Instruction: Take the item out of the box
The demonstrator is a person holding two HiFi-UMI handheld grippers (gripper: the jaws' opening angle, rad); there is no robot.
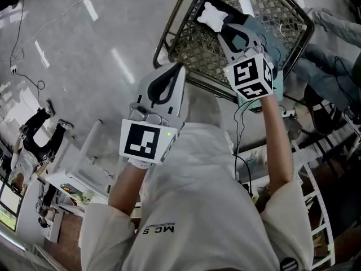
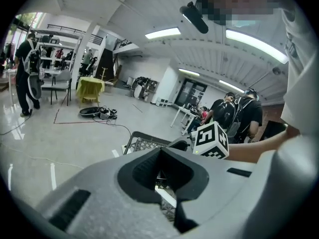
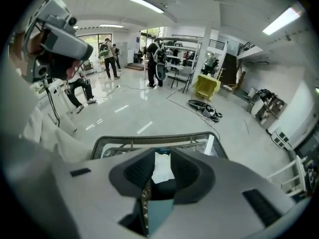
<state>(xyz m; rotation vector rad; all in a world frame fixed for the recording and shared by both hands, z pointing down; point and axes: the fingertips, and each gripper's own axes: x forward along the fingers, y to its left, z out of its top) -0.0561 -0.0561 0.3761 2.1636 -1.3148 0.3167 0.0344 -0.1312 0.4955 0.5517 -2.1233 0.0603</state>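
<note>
Right tool [image 1: 223, 27] over wire basket [image 1: 271, 10], clamped on white item [image 1: 213, 14], perhaps packet. Only right gripper view shows teal panel [image 3: 160, 214] beneath. Left tool [image 1: 176, 71] beside basket, closed, empty.

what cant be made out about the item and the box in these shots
White item: the right gripper's jaws, clamped on it, cover most of it in the right gripper view, so its kind is unclear.
Teal piece below it: cut off by the jaws; attached or separate, unclear.
Wire basket: far end cut by the head view's top edge; the left gripper, shut, blocks most of it in its own view.
</note>
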